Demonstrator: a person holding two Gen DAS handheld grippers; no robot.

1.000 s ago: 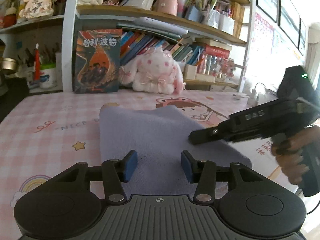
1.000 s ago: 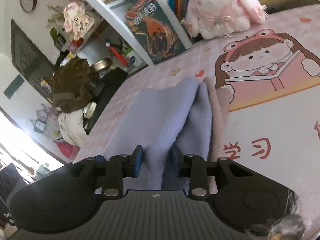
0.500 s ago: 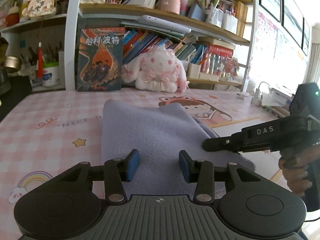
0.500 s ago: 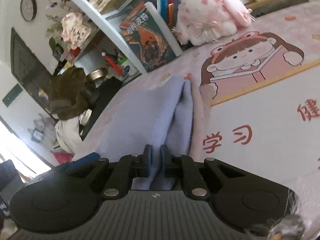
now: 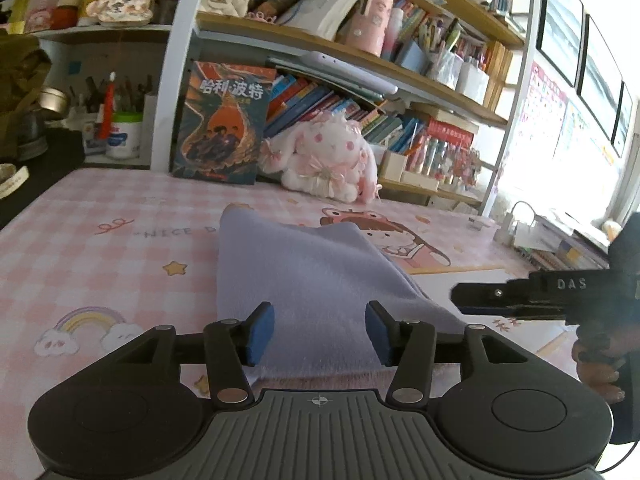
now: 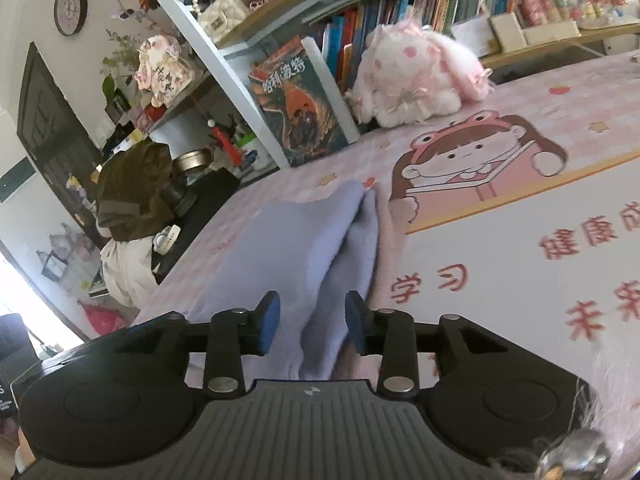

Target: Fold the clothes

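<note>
A lavender fleece garment (image 5: 304,276) lies folded on the pink checked table mat (image 5: 100,264). It also shows in the right wrist view (image 6: 304,248), with a pink layer (image 6: 390,232) under its right edge. My left gripper (image 5: 319,334) is open and empty, its blue pads on either side of the garment's near edge. My right gripper (image 6: 312,322) is open over the garment's layered edge, holding nothing. The right gripper also shows in the left wrist view (image 5: 516,300) to the right of the garment.
A pink plush rabbit (image 5: 324,160) and a dark book (image 5: 222,124) stand at the back of the table under the bookshelves (image 5: 340,52). A white charger and cable (image 5: 508,228) lie at the far right. A dark bag (image 6: 136,196) sits beyond the left edge.
My right gripper shut on the garment's edge half a second ago and has now opened and let it go. It has drawn back to the right. My left gripper stayed open.
</note>
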